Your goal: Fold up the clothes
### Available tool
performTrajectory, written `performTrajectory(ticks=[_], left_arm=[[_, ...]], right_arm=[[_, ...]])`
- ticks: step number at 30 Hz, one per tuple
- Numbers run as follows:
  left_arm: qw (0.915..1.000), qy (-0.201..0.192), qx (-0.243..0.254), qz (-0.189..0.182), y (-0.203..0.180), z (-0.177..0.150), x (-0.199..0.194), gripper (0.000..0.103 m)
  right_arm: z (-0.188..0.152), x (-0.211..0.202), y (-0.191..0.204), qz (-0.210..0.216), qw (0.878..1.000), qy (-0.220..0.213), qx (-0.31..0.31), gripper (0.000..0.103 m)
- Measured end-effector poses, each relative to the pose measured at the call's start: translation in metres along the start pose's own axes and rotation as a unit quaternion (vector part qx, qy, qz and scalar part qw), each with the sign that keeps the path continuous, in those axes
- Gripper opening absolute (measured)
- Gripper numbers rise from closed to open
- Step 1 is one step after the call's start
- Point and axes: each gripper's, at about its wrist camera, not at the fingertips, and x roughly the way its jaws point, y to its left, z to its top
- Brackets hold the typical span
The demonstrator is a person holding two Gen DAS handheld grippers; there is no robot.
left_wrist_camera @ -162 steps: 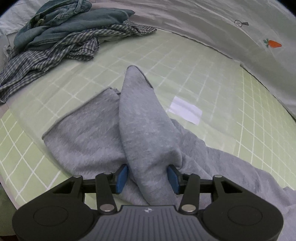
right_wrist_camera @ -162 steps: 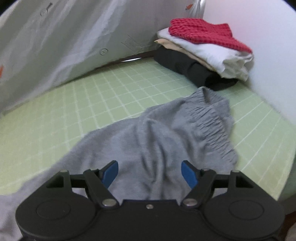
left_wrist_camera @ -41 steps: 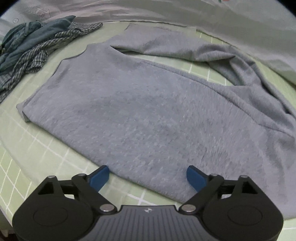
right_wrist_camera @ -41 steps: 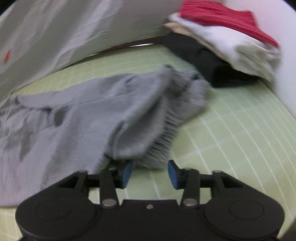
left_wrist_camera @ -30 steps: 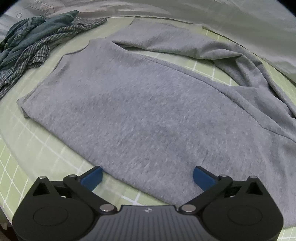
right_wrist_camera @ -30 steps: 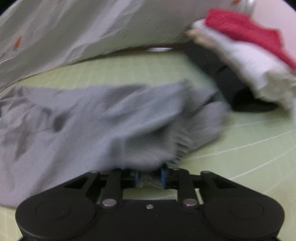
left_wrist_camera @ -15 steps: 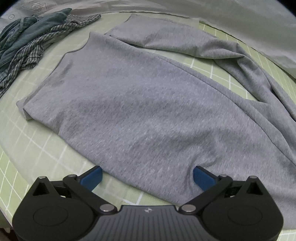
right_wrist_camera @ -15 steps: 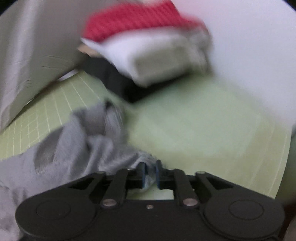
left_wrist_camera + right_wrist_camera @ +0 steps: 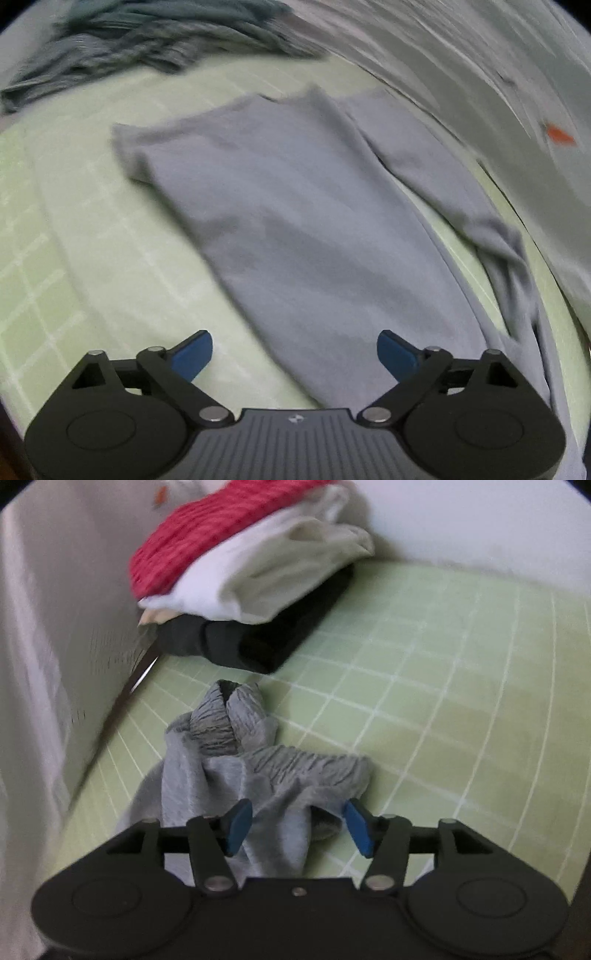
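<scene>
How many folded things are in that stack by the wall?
4, as far as shows: a red knit on top, a white garment under it, a thin beige layer peeking out below, and a black garment at the bottom. More may be hidden.

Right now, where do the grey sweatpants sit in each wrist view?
Left wrist: grey sweatpants legs spread flat across centre, open left gripper over their near end.
Right wrist: bunched elastic waistband at lower centre, between the open right gripper jaws.
Shared landmark: green grid-patterned sheet.
</scene>
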Motion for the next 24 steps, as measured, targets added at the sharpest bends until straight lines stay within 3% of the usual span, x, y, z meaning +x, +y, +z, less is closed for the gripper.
performTrajectory(ticks=[7, 15, 17, 20, 24], left_arm=[[0.9985, -0.034, -0.025, 0.035, 0.041, 0.027, -0.006, 0.084], [0.9947, -0.046, -0.079, 0.046, 0.103, 0.071, 0.01, 0.079], [0.9943, -0.051, -0.079, 0.052, 0.114, 0.085, 0.016, 0.077], [0.9952, -0.051, -0.069, 0.048, 0.124, 0.098, 0.023, 0.065], [0.9978, -0.052, -0.024, 0.034, 0.129, 0.112, 0.03, 0.059]], right_arm=[[-0.012, 0.008, 0.005, 0.02, 0.998, 0.018, 0.058, 0.063], [-0.048, 0.014, 0.018, -0.002, 0.998, 0.016, 0.055, 0.066], [-0.062, 0.012, 0.021, -0.002, 0.998, 0.015, 0.055, 0.067], [-0.083, 0.008, 0.025, 0.0, 0.999, 0.011, 0.051, 0.069], [-0.113, 0.001, 0.033, 0.01, 0.999, 0.001, 0.051, 0.069]])
